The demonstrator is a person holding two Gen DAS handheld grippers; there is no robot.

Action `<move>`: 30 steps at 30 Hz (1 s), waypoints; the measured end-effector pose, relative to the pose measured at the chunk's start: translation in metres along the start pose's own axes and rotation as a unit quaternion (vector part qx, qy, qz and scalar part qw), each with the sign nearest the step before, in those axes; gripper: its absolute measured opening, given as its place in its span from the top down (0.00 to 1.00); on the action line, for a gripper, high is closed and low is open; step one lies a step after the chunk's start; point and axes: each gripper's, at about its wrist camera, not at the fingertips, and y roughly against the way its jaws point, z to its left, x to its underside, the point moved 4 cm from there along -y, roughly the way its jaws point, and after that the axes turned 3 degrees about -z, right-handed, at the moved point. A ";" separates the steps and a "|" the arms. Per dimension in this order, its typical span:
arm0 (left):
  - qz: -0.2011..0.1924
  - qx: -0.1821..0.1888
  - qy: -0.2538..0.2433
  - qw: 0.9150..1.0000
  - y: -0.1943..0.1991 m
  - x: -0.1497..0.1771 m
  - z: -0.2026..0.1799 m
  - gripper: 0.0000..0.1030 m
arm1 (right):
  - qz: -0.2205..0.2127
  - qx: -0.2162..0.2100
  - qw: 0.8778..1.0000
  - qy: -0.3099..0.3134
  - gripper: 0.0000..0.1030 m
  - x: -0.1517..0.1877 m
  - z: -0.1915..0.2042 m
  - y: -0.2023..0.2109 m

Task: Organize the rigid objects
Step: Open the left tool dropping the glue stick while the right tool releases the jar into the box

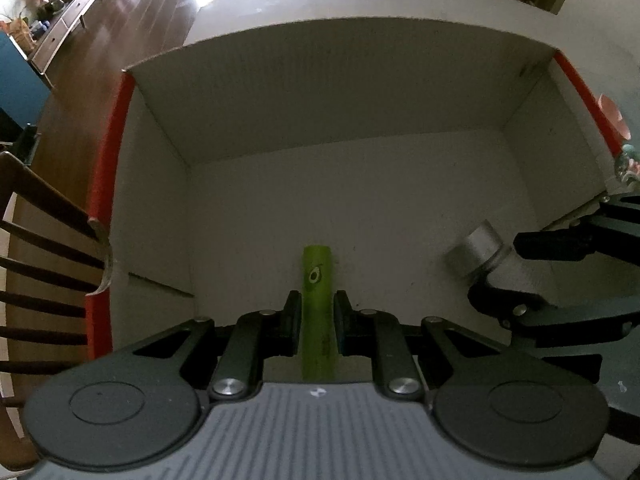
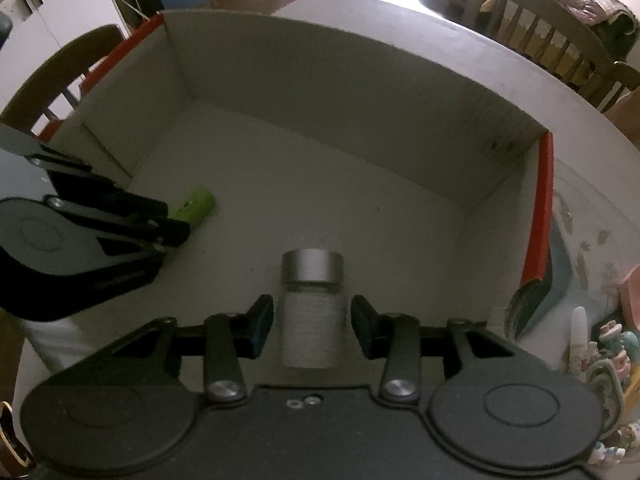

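box: open cardboard box point(image 1: 352, 92) with red outer edges, pale inside, both grippers reaching down into it
left gripper: left gripper point(image 1: 317, 312) clamped tight on green tube point(image 1: 318, 280), pads pressing both its sides
green tube: slim, lime green, small avocado print, far end low by the box floor, left part of the box; also seen from the right wrist view point(image 2: 196, 206)
right gripper: right gripper point(image 2: 312, 316) slackened, small gaps between the pads and the jar, not squeezing it
jar: small frosted jar point(image 2: 310, 308) with silver metal cap, between the right fingers, over the box floor, near side of the box, right of the tube
jar vs tube: well apart, not touching
surroundings: wooden chair point(image 1: 36, 272) left of box, figurines point(image 2: 600, 356) on the table to the right
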 end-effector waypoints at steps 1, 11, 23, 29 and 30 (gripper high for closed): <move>-0.002 -0.001 0.002 1.000 0.000 0.001 0.005 0.84 | -0.006 -0.002 1.000 0.000 0.55 0.002 0.001 0.004; -0.046 0.010 0.019 0.999 0.035 0.022 0.001 0.84 | -0.074 -0.031 0.997 -0.018 0.41 0.027 0.006 0.062; -0.131 0.023 0.048 0.990 0.119 0.031 -0.013 0.84 | -0.154 -0.051 0.986 -0.043 0.37 0.033 -0.012 0.135; -0.161 0.033 0.044 0.985 0.142 0.029 -0.015 0.84 | -0.197 -0.053 0.978 -0.049 0.32 0.010 -0.023 0.142; -0.167 0.033 0.044 0.984 0.145 0.029 -0.019 0.84 | -0.204 -0.051 0.977 -0.048 0.31 0.011 -0.024 0.148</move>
